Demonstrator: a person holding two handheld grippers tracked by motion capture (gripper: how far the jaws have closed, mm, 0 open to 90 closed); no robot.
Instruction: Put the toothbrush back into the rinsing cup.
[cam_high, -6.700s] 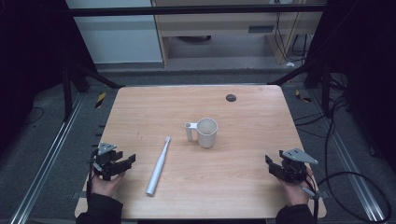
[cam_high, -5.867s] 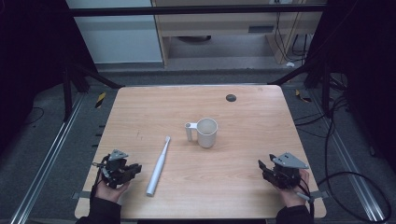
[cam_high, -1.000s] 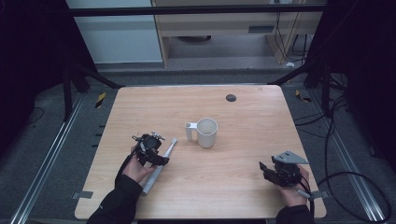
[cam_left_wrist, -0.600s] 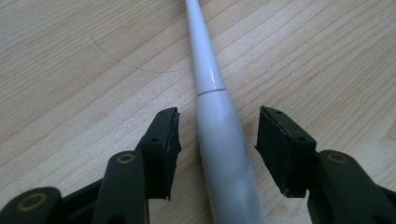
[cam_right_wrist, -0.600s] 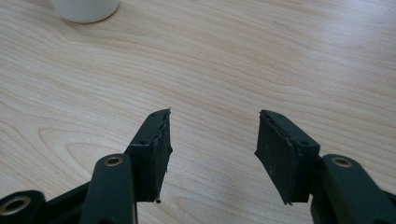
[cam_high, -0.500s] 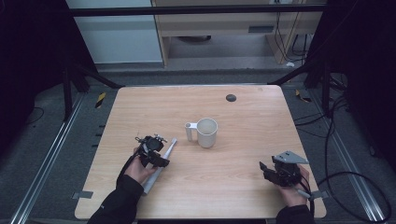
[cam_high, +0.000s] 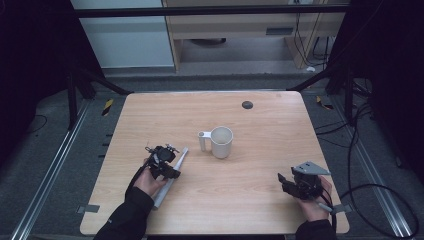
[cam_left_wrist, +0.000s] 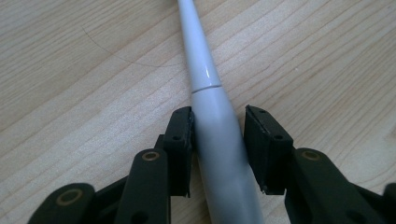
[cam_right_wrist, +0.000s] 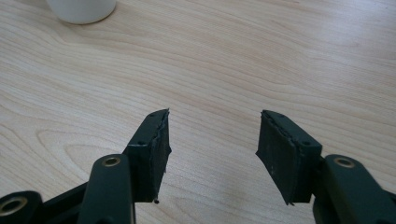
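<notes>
A long white handle (cam_high: 161, 196), like an electric toothbrush body, lies flat on the wooden table (cam_high: 270, 130), left of centre, with its thin end (cam_high: 183, 151) toward a white mug (cam_high: 221, 142). My left gripper (cam_high: 171, 171) is down over the handle (cam_left_wrist: 219, 154), one jaw on each side. The left pad (cam_left_wrist: 183, 140) touches it and a thin gap shows at the right pad (cam_left_wrist: 261, 144). My right gripper (cam_high: 284, 181) rests near the front right corner, jaws wide open (cam_right_wrist: 212, 140) over bare wood. The mug's base (cam_right_wrist: 81, 7) is far ahead of it.
A small dark round spot (cam_high: 247, 104) marks the far side of the table. The mug's handle (cam_high: 202, 141) points left. Dark floor, metal rails and cables surround the table; shelving stands behind it.
The left gripper came in from the table's left front edge to the white handle and settled its jaws around it. The right gripper has barely shifted.
</notes>
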